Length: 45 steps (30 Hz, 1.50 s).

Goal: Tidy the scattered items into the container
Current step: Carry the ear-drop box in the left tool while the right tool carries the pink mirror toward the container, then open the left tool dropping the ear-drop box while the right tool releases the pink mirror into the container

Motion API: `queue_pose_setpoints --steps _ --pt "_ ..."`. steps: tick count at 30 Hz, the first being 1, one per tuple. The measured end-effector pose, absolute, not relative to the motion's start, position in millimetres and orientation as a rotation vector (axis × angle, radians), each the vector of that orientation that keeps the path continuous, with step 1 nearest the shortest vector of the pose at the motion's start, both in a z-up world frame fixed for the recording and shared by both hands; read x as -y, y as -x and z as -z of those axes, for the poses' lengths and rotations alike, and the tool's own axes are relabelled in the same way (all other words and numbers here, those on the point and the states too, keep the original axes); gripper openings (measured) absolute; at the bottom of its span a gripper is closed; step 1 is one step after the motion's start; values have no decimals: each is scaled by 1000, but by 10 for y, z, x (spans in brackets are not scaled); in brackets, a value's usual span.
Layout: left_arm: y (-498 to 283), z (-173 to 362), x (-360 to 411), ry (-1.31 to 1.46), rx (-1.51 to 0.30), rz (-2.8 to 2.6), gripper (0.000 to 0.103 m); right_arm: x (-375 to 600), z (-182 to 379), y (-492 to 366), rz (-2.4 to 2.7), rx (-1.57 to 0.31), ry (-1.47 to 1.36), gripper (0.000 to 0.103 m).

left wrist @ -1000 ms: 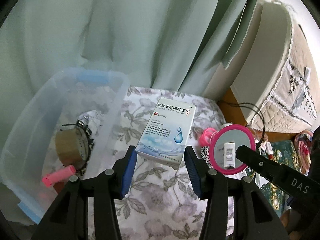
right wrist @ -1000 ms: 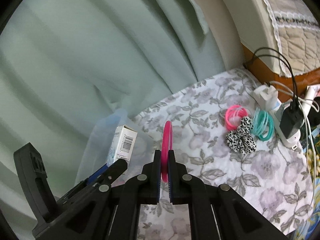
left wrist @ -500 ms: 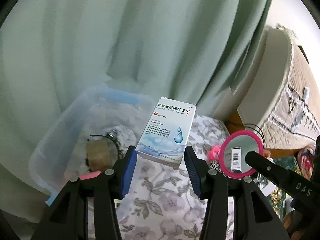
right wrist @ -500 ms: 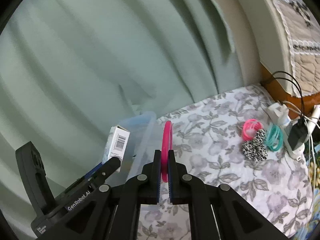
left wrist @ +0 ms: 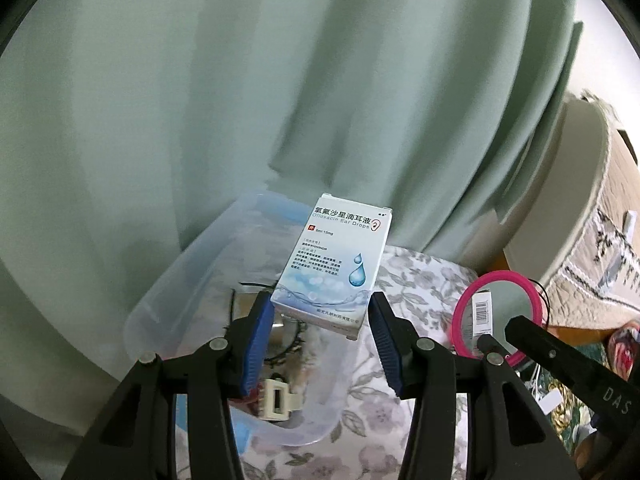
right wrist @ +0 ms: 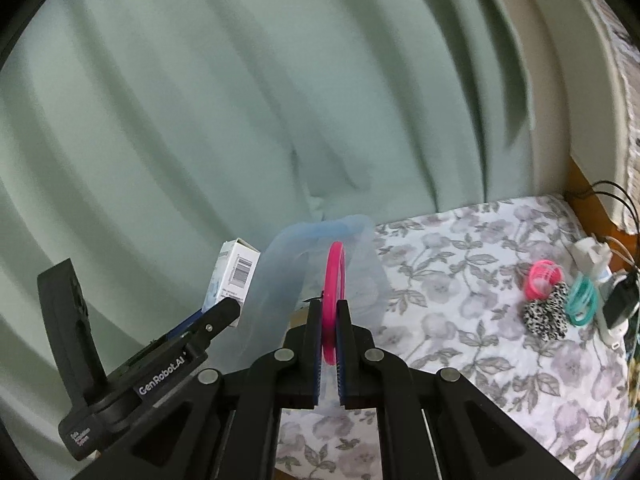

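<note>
My left gripper point(left wrist: 320, 312) is shut on a white and blue ear drops box point(left wrist: 332, 268) and holds it in the air above the clear plastic bin point(left wrist: 168, 292). The box also shows in the right wrist view point(right wrist: 234, 278). My right gripper point(right wrist: 329, 316) is shut on a pink round mirror point(right wrist: 334, 284), held edge-on just right of the bin point(right wrist: 276, 292). The mirror also shows in the left wrist view point(left wrist: 500, 312). The bin holds a tape roll point(left wrist: 248, 304), a beige hair claw point(left wrist: 276, 400) and other small items.
On the floral cloth point(right wrist: 460, 300) at the right lie a pink hair tie point(right wrist: 542, 274), a leopard scrunchie point(right wrist: 546, 314) and teal hair ties point(right wrist: 582, 298). A charger with cables point(right wrist: 616, 304) sits at the right edge. A green curtain hangs behind.
Both grippers have risen and moved left toward the bin, each with its item still held. The box now hangs over the bin's inside.
</note>
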State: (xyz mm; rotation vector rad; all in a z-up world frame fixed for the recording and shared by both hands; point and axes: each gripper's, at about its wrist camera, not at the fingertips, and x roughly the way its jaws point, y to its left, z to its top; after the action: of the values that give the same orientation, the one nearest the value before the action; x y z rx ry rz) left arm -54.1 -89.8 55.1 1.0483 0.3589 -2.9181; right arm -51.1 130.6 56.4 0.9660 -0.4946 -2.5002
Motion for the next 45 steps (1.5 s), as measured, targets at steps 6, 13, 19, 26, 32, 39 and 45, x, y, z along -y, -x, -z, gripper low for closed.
queue_pose_setpoints --steps 6,13,19,26,32,39,45 --pt "481 -548 1106 -1025 -389 2886 50 -1066 -590 507 2469 422 -970 7" --pt "466 -507 1238 -1024 -409 2867 50 -813 -607 523 2446 338 -969 7" --pt "476 -428 1349 -1044 -433 2843 50 -609 -573 562 2424 276 -991 7" --pt "529 -297 1452 -1090 -454 2815 50 -431 -459 628 2395 223 -1046 7" --pt "568 -171 1487 -1143 -458 2799 50 -322 -356 699 2377 201 -1089 7" --pt "612 -38 1558 -1180 -470 2768 50 -194 -211 818 2350 174 -1144 7" --pt "657 15 1569 -1202 -457 2758 50 -119 -126 906 2334 162 -1171 7"
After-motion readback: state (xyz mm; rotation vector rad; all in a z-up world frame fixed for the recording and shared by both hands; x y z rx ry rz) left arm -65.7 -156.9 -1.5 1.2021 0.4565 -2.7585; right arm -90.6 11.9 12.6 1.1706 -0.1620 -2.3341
